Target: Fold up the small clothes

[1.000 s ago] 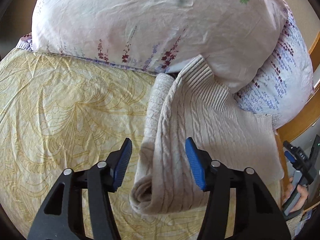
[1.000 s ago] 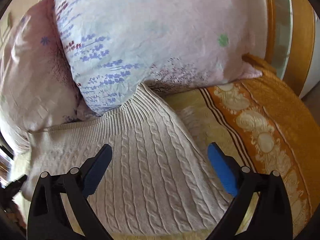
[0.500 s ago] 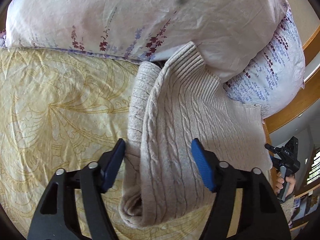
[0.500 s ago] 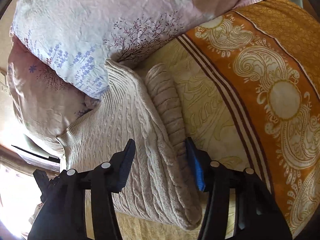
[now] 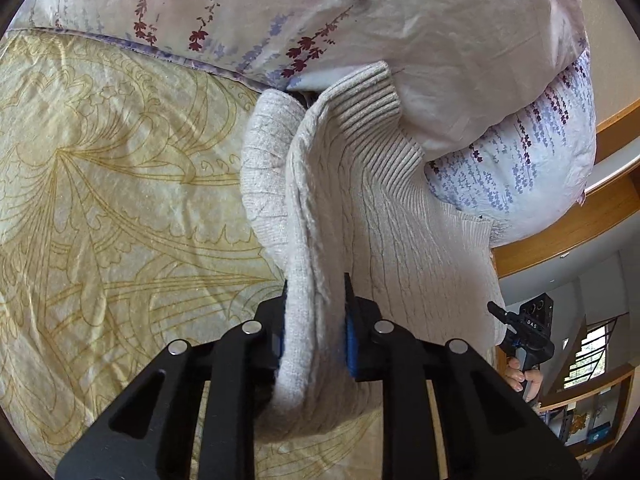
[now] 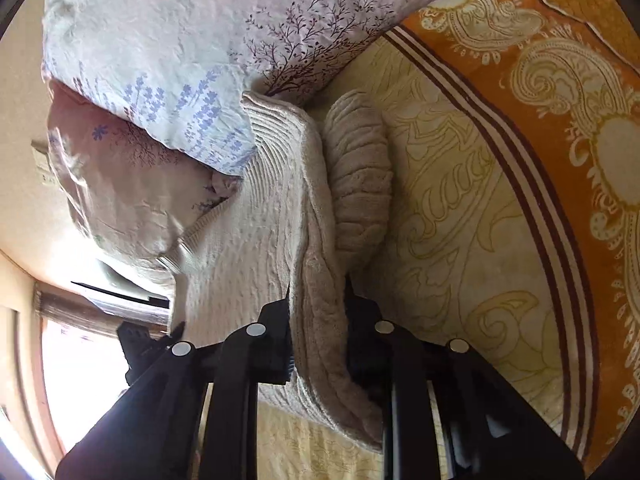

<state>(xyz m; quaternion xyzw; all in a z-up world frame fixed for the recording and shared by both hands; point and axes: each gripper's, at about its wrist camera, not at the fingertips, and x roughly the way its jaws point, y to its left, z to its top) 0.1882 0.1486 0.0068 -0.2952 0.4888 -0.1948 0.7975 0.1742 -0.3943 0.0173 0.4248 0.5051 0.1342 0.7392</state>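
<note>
A cream cable-knit sweater (image 5: 360, 208) lies folded on the yellow patterned bedspread (image 5: 100, 200), its ribbed hem against the pillows. My left gripper (image 5: 314, 320) is shut on the folded edge of the sweater near me. In the right wrist view the same sweater (image 6: 272, 232) shows with a rolled sleeve (image 6: 360, 176) beside it. My right gripper (image 6: 316, 320) is shut on the sweater's folded edge. Both sets of blue pads are mostly hidden by the knit.
Floral pillows (image 5: 360, 32) lie stacked behind the sweater, also in the right wrist view (image 6: 168, 60). An orange patterned border (image 6: 560, 120) runs along the bedspread. A wooden bed frame (image 5: 560, 236) and the other gripper in a hand (image 5: 528, 332) show at the right.
Both grippers have moved in on the sweater's folded edge and closed on it; they were open a moment ago.
</note>
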